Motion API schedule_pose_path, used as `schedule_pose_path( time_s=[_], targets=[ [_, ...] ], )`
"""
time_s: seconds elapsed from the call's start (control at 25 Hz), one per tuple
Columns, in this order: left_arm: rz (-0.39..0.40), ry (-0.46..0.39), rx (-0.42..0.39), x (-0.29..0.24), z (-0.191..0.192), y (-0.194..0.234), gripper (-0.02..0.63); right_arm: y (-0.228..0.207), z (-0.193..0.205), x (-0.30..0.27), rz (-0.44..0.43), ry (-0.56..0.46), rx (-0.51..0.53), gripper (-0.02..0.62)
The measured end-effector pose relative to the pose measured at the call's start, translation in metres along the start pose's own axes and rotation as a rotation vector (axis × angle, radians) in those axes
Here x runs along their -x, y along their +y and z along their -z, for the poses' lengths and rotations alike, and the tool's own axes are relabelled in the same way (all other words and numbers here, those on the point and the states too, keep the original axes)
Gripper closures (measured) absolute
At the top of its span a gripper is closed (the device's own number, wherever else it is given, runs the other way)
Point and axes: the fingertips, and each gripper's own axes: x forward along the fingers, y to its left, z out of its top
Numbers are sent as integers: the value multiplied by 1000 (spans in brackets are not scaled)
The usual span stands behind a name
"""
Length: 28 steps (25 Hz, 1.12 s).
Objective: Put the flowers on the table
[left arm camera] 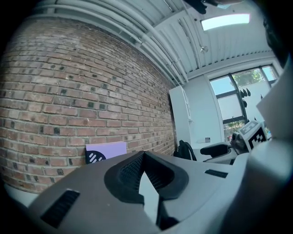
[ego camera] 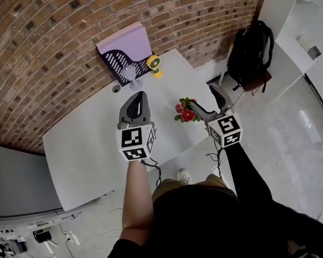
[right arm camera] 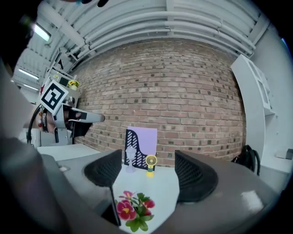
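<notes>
Nearest the lens in the right gripper view are the right gripper's (right arm camera: 147, 173) two grey fingers (right arm camera: 106, 171) with black ribbed pads. They stand wide apart with nothing clamped between them. Low in the gap, close to the left-hand pad, lies the small bunch of red and pink flowers with green leaves (right arm camera: 132, 208). It rests on the white tabletop (right arm camera: 165, 189); whether a leaf touches the pad I cannot tell. From the head view the bunch sits near the table's front edge, just to the left of that gripper.

The left gripper (left arm camera: 143, 157) has its fingertips pressed together at the top, and only a narrow wedge of white table shows below them. Nothing is held. It hangs over the middle of the table, well apart from the flowers.

Farther back, against the red brick wall (right arm camera: 183, 91), leans a lavender rectangular box with a dark striped corner (right arm camera: 146, 139). Just in front of it stand a pale translucent goblet-shaped ornament (right arm camera: 131, 160) and, to the right of that, a small yellow desk fan (right arm camera: 150, 163). A black backpack (ego camera: 250, 49) sits on the floor past the table's right end, beside a white cabinet (right arm camera: 252, 105).
</notes>
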Motion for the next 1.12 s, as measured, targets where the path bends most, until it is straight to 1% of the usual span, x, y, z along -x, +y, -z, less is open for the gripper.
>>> schedule_pose_path(
  time_s=[0.16, 0.28, 0.68, 0.88, 0.92, 0.96, 1.0, 1.08, 1.12],
  targets=[
    [-19, -49, -13, 8, -10, -2, 598, 5, -27, 1, -11, -47, 31, 239],
    [-11, -69, -34, 12, -17, -6, 598, 8, -39, 0, -14, -64, 37, 239],
    [13, -49, -51, 21, -8, -22, 598, 15, -46, 5, -22, -82, 45, 242],
    [33, -51, -51, 22, -9, -28, 598, 21, -50, 5, -28, -93, 63, 269],
    [39, -54, -53, 22, -9, -30, 598, 22, -50, 5, -25, -94, 68, 344],
    [44, -56, -53, 22, -9, -31, 598, 22, -50, 5, -20, -93, 75, 353],
    [46, -58, -51, 22, -8, -32, 598, 22, -49, 5, -13, -91, 85, 393],
    [47, -58, -45, 21, -7, -32, 598, 23, -49, 8, -1, -94, 92, 595],
    [47, -57, -43, 22, -6, -31, 598, 23, -50, 10, -1, -100, 85, 595]
  ],
)
